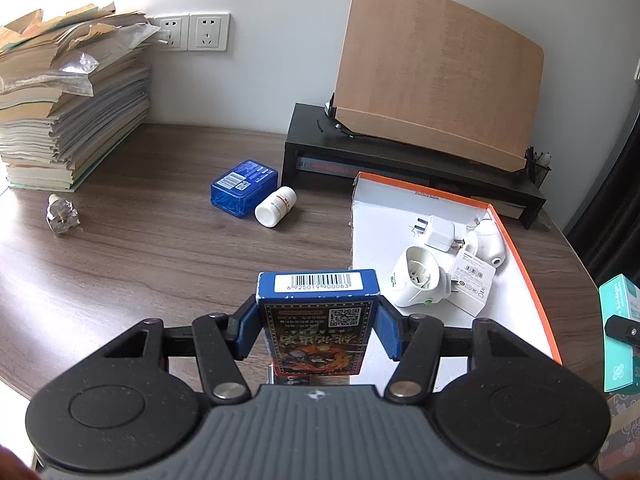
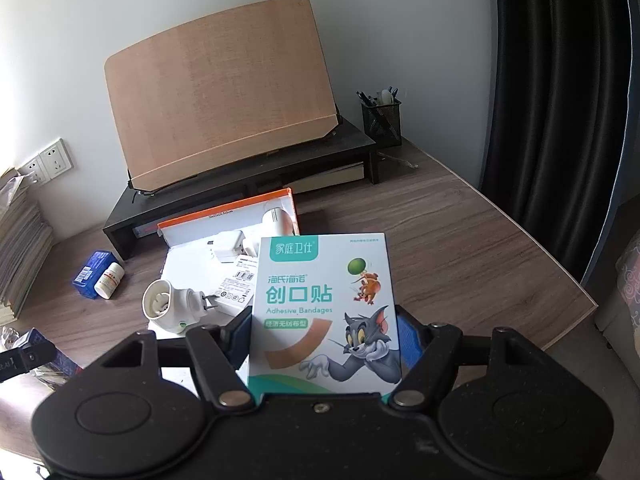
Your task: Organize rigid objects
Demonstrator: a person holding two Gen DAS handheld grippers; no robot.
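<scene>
Desk (image 1: 160,240) fills both views, one orange-rimmed tray (image 1: 516,240) center right holding three white plugs, partly overlapping. Right gripper (image 2: 324,336) clamps one bandage box (image 2: 324,308), lower center, blocking the tray's near end. Left gripper (image 1: 318,328) pinches one blue card box (image 1: 318,320), bottom edge hidden.

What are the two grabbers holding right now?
Left gripper: shut on the blue card box.
Right gripper: shut on the bandage box.

A home study: wooden desk (image 1: 160,248), stacked books (image 1: 60,120), pen holder (image 2: 382,122).
</scene>
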